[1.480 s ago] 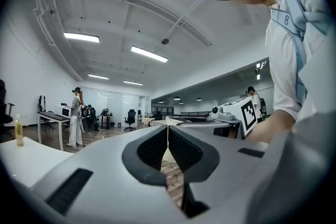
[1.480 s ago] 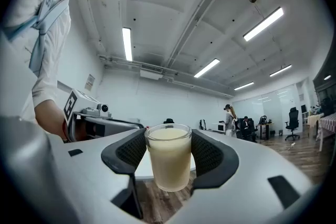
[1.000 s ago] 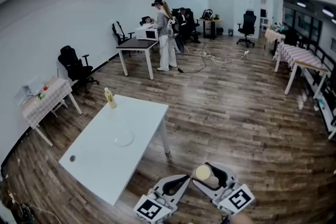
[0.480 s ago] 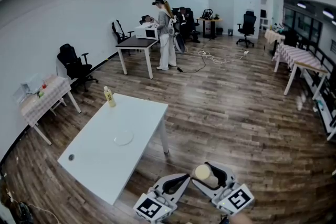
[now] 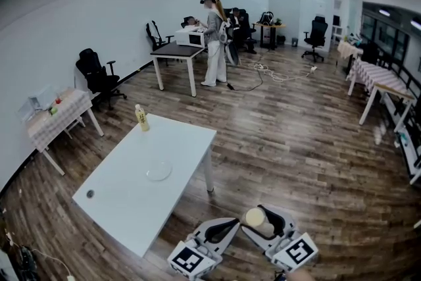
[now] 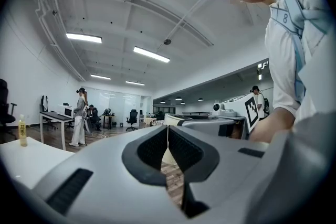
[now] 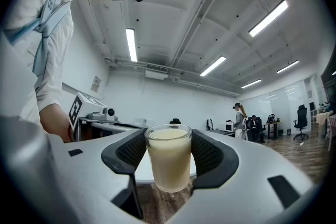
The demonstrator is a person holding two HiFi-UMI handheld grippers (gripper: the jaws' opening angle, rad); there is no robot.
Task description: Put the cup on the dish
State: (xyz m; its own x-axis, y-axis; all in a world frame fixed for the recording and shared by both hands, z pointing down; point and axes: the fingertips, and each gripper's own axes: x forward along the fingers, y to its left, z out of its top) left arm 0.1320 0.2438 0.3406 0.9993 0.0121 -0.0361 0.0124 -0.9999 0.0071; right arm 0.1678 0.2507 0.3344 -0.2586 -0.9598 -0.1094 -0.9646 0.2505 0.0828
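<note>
My right gripper (image 5: 261,222) is shut on a clear glass cup (image 5: 256,220) full of pale milky liquid, held upright over the wood floor in front of the white table (image 5: 125,207). In the right gripper view the cup (image 7: 168,157) stands squeezed between the two black pads (image 7: 211,155). A clear round dish (image 5: 158,171) lies near the middle of the table, well to the left and beyond the cup. My left gripper (image 5: 231,226) sits beside the right one, shut with nothing in it; its jaws (image 6: 168,150) meet with only a thin slit.
A yellow bottle (image 5: 141,118) stands at the table's far corner. A small dark spot (image 5: 89,194) marks its near left corner. A person (image 5: 214,39) stands by a dark desk (image 5: 176,51) with a microwave far back. A checked side table (image 5: 54,118) stands left.
The head view has shifted slightly, so the table and room sit a little further right in frame. Both grippers and the cup keep their places.
</note>
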